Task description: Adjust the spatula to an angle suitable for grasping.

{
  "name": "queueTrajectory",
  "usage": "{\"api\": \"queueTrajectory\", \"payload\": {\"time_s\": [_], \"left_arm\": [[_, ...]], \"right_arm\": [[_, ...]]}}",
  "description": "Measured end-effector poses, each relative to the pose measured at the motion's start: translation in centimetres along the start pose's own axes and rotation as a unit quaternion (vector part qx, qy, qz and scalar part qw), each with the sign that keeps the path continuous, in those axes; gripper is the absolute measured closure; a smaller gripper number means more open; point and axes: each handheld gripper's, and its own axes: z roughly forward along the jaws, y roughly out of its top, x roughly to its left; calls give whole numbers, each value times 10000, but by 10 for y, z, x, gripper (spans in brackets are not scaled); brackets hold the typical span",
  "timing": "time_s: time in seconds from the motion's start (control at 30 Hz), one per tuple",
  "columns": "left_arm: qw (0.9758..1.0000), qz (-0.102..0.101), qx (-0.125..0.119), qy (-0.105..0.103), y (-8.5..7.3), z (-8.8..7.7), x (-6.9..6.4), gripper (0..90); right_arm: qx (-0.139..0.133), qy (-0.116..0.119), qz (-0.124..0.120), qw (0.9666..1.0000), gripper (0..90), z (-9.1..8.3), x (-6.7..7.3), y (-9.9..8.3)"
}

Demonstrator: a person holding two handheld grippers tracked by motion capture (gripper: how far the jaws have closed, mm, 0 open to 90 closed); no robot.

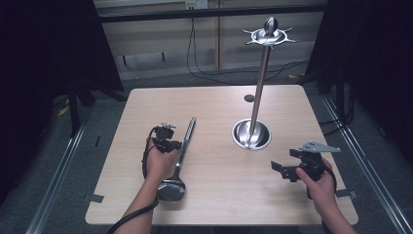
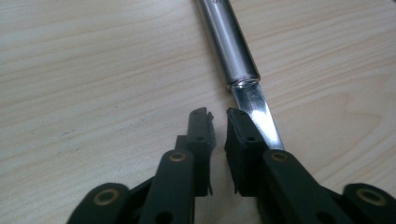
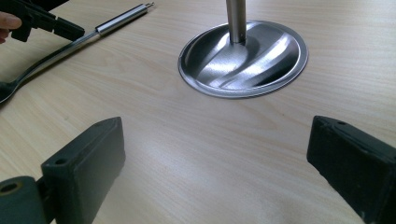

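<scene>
Hovering low over the table [image 1: 219, 195], left gripper [image 2: 218, 116] has its jaws a narrow gap apart, nothing between them — the ladle [image 2: 233, 51] lies just beside its right fingertip. Right gripper [image 3: 215, 154] is wide apart, stand base [image 3: 243, 58] ahead.

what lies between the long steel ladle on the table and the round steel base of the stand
Only bare wooden table separates the long steel ladle from the stand's round steel base; the high view and right gripper view both show it.
</scene>
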Motion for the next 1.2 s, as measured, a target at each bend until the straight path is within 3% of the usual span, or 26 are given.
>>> {"api": "queueTrajectory", "payload": {"time_s": [0.1,0.23,0.37,0.4,0.6,0.83,0.9,0.97,1.03,1.1,1.13,1.2], "left_arm": [[10000,-34,-19,52,0,-8,2,748],[9999,-121,46,-29,0,-18,-1,677],[10000,10,54,-50,-1,-24,-8,592],[9999,-59,43,-88,-2,-23,-12,584],[9993,144,346,-96,-4,-21,-23,532],[9974,243,676,-59,-4,-8,-31,524],[9975,230,662,-54,-3,-6,-32,528],[9968,298,733,57,0,-5,-35,537],[9941,389,969,284,5,-3,-40,578],[9944,335,946,320,6,-2,-42,613],[9944,331,956,321,8,-2,-41,682],[9946,207,961,339,9,-1,-42,702]], "right_arm": [[-27,-3,-3,10000,40,0,-1,0],[-9,4,1,10000,40,0,0,0],[-10,16,-19,10000,40,0,1,1],[-8,9,-21,10000,40,1,2,0],[32,20,-26,10000,40,2,4,0],[41,19,-40,10000,41,1,4,0],[40,13,-47,10000,41,1,4,0],[49,18,-54,10000,41,2,4,0],[69,5,-70,10000,41,2,4,0],[72,6,-72,9999,41,2,4,0],[80,-7,-83,9999,41,2,4,0],[79,3,-71,9999,41,2,4,0]]}}
